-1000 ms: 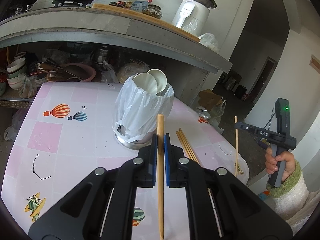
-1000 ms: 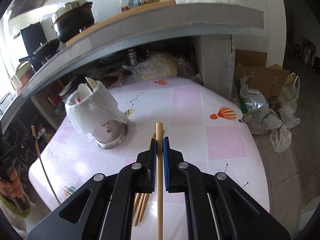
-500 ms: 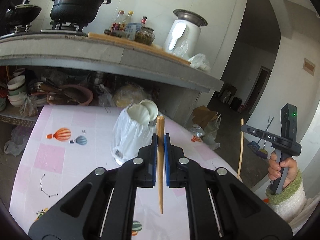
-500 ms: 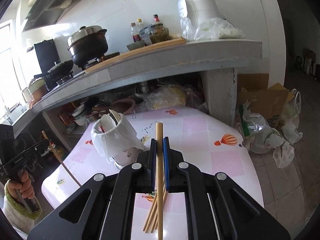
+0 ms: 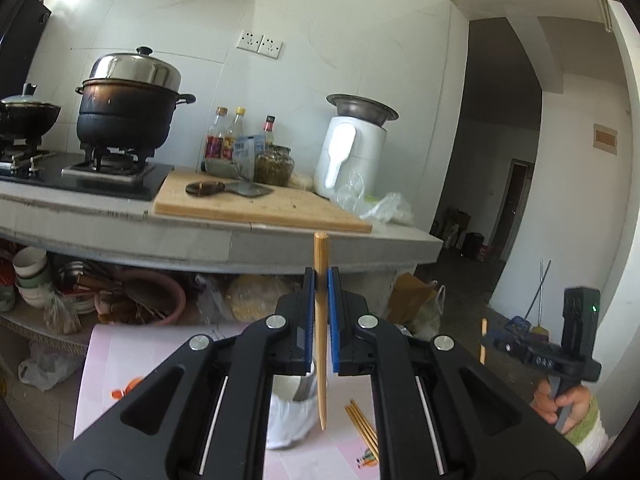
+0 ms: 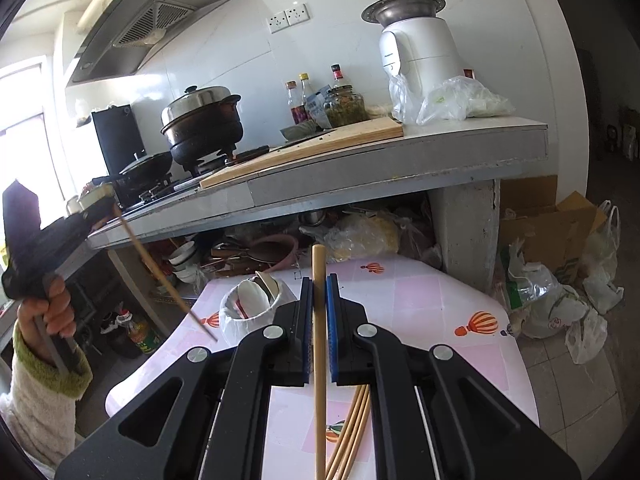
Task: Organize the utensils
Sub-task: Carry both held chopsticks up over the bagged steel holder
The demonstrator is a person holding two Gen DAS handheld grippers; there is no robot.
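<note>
My left gripper (image 5: 320, 276) is shut on a wooden chopstick (image 5: 321, 332) that stands upright between its blue pads, high above the table. My right gripper (image 6: 319, 284) is shut on a second chopstick (image 6: 319, 360), also upright. The utensil holder (image 6: 250, 314), a metal cup lined with a white plastic bag and holding white spoons, stands on the pink patterned table (image 6: 420, 308); in the left wrist view the holder (image 5: 288, 412) lies below my fingers. Several loose chopsticks (image 6: 354, 432) lie on the table beneath the right gripper, and the same chopsticks (image 5: 362, 428) show in the left wrist view.
A concrete counter (image 5: 224, 236) with a cutting board (image 5: 256, 204), stove, black pot (image 5: 128, 112), bottles and a white appliance (image 5: 352, 156) runs behind the table. Bowls and pans crowd the shelf under it (image 5: 120, 296). Cardboard and plastic bags (image 6: 560, 272) lie on the floor at the right.
Both grippers have risen well above the table with their chopsticks still gripped, and both views now tilt up to the counter top. The holder has dropped low in the left wrist view.
</note>
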